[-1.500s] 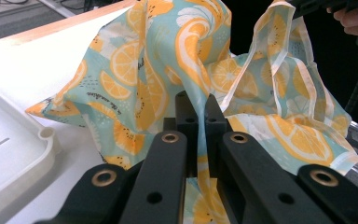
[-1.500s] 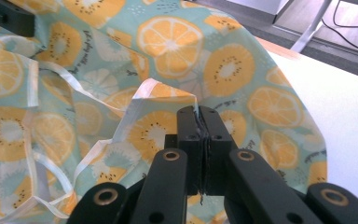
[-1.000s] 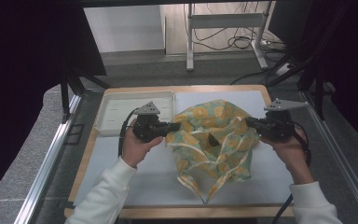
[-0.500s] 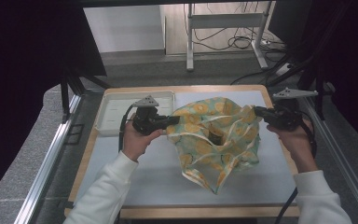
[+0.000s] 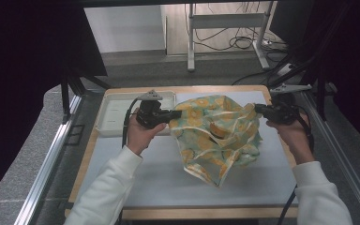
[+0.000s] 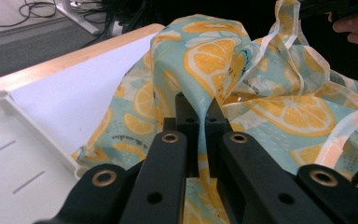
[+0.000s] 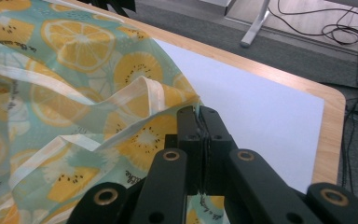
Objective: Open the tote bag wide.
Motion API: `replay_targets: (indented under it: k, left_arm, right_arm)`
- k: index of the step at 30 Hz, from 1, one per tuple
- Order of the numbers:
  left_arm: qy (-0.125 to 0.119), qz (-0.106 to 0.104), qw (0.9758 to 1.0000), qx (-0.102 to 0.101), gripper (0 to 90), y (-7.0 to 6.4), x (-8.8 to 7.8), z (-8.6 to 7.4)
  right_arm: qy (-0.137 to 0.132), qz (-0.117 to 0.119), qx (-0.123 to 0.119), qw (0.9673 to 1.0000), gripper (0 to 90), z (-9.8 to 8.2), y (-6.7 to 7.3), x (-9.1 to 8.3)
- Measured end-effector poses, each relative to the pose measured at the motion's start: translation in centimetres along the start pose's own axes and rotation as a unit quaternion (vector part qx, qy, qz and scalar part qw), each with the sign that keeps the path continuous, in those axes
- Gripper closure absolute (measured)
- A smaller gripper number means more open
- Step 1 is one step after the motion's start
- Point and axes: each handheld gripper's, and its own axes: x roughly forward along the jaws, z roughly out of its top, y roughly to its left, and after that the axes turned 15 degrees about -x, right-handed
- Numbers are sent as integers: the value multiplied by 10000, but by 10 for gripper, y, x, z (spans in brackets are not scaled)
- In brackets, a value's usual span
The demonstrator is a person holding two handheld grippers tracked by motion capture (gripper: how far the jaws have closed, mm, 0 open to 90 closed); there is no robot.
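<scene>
One fruit-print cloth [image 5: 215, 133], pinched in both my tongs: left tongs [image 5: 174, 114] clamped on its left edge, right tongs [image 5: 258, 108] on its right, so it hangs between them over the bench [image 5: 159, 173]. One white tray [image 5: 110, 115] sits back-left. White mat, wooden rim, cables on the floor behind.

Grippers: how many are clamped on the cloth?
2. The left gripper pinches the cloth at its left edge; the right gripper pinches its right edge, lifting it over the table.
</scene>
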Motion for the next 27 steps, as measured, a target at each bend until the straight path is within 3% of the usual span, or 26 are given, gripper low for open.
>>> replay_targets:
  k: [7,18,27]
  left_arm:
    - [-76,176,9998,62,900,1,6,10]
    - [-128,326,9994,-77,900,9,18,21]
    - [-154,469,9983,-302,900,20,29,31]
  right_arm:
    - [18,-121,4,9999,872,6,-7,4]
    - [76,-310,113,9994,871,12,-17,17]
    - [221,-394,198,9988,871,13,-24,35]
